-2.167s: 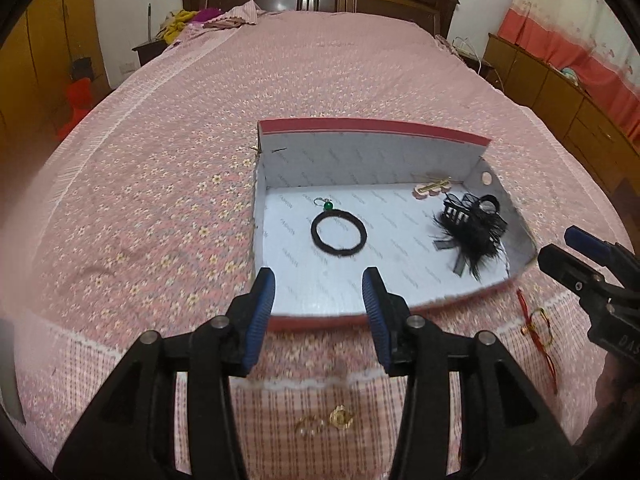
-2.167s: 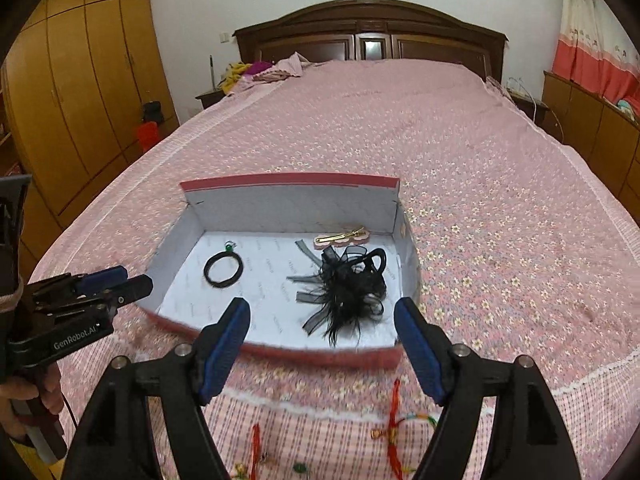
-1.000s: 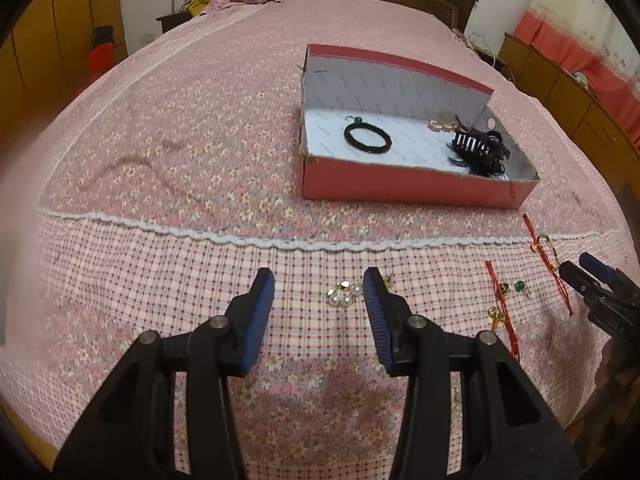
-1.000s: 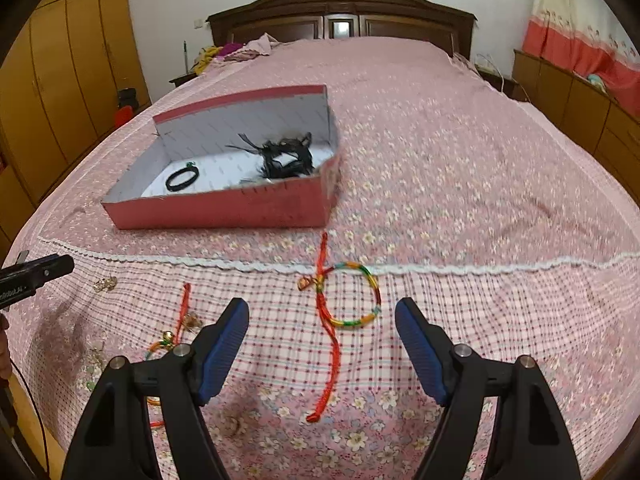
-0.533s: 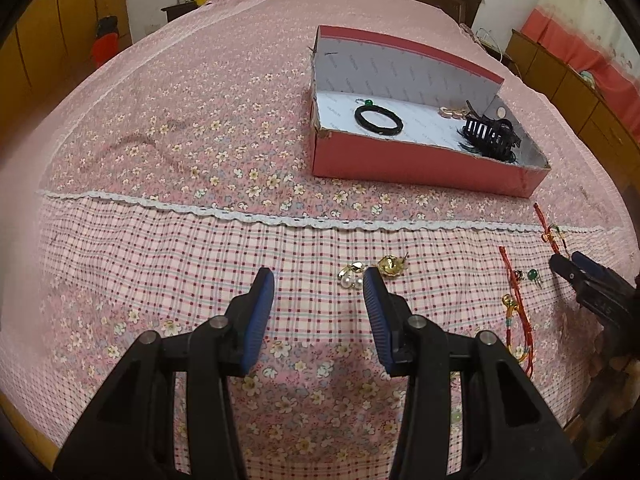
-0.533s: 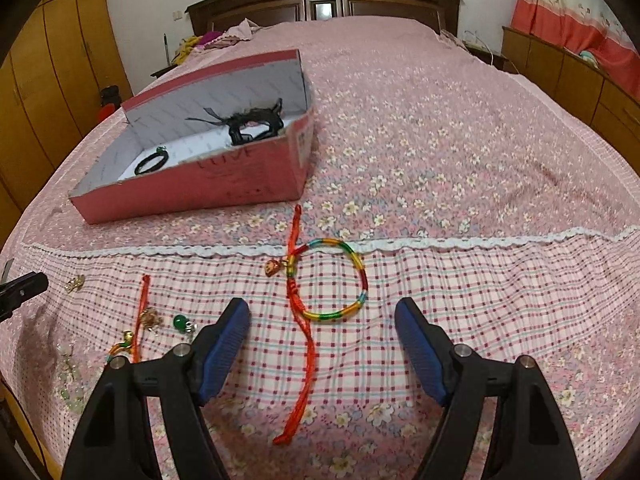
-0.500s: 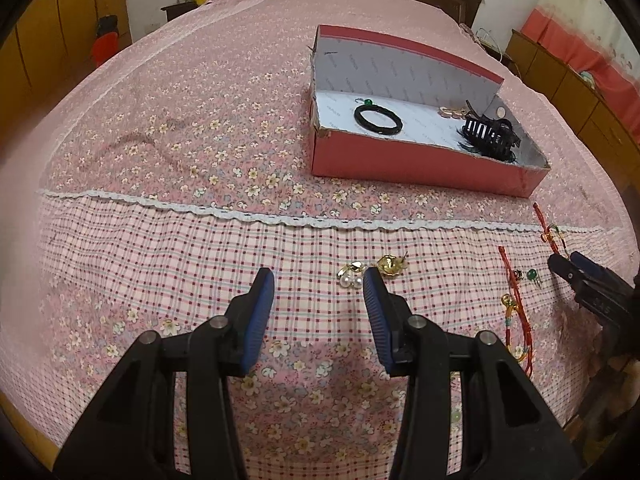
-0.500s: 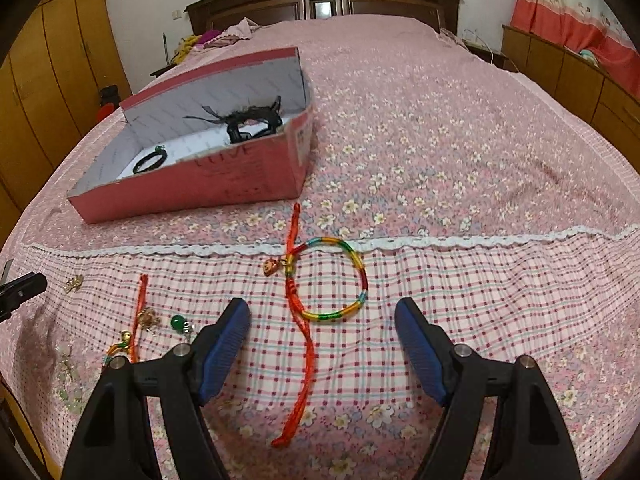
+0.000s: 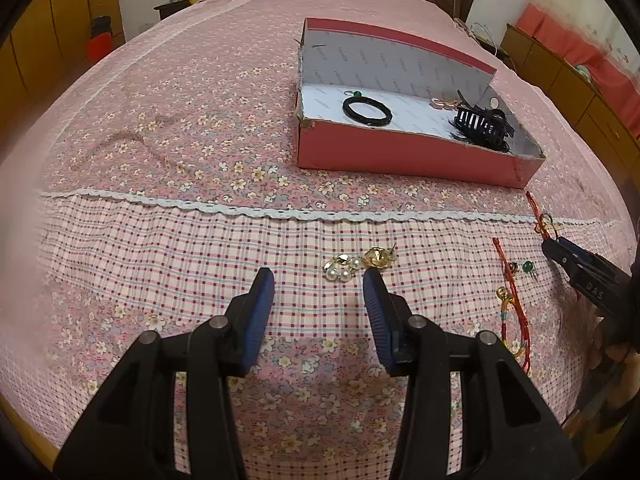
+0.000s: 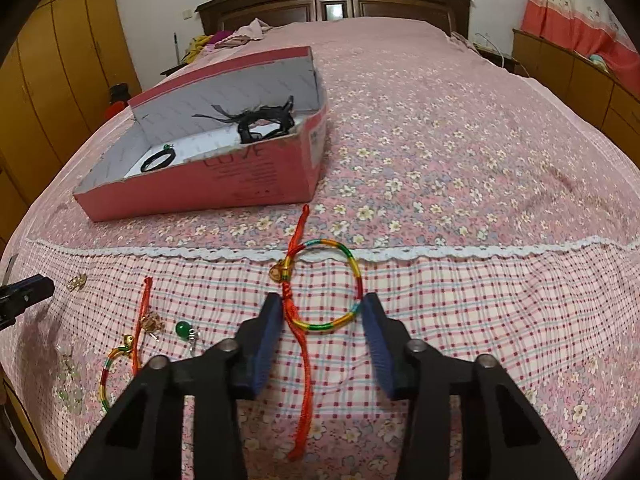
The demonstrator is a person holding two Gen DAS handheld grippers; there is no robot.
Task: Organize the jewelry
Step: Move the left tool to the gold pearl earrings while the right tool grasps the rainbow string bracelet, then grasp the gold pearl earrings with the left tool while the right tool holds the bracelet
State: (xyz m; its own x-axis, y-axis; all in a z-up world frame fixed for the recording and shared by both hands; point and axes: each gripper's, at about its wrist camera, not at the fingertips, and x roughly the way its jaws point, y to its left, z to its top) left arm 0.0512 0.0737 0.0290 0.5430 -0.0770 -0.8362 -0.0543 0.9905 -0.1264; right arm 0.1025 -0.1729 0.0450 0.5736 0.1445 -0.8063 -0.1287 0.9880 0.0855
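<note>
A red cardboard box [image 9: 404,160] lies on the bed and holds a black ring [image 9: 367,111] and a black hair clip [image 9: 482,126]; it also shows in the right wrist view [image 10: 224,188]. My left gripper [image 9: 319,280] is open just short of a gold and pearl earring pair [image 9: 358,265]. My right gripper [image 10: 322,306] is open, its fingers either side of the near arc of a rainbow cord bracelet [image 10: 354,268] with a red cord tail. A second red cord bracelet [image 10: 138,330] and a green bead earring [image 10: 184,329] lie to the left.
The bed has a pink floral cover with a checked band and white lace strip [image 9: 240,210]. A dark headboard [image 10: 332,4] stands at the far end. Wooden wardrobes [image 10: 48,64] line the left, low cabinets [image 10: 580,76] the right. The bed's near edge is close below both grippers.
Both grippers have pulled back from the box and come down toward the checked band. The right gripper has narrowed and now brackets the rainbow bracelet. The left has closed in on the earrings.
</note>
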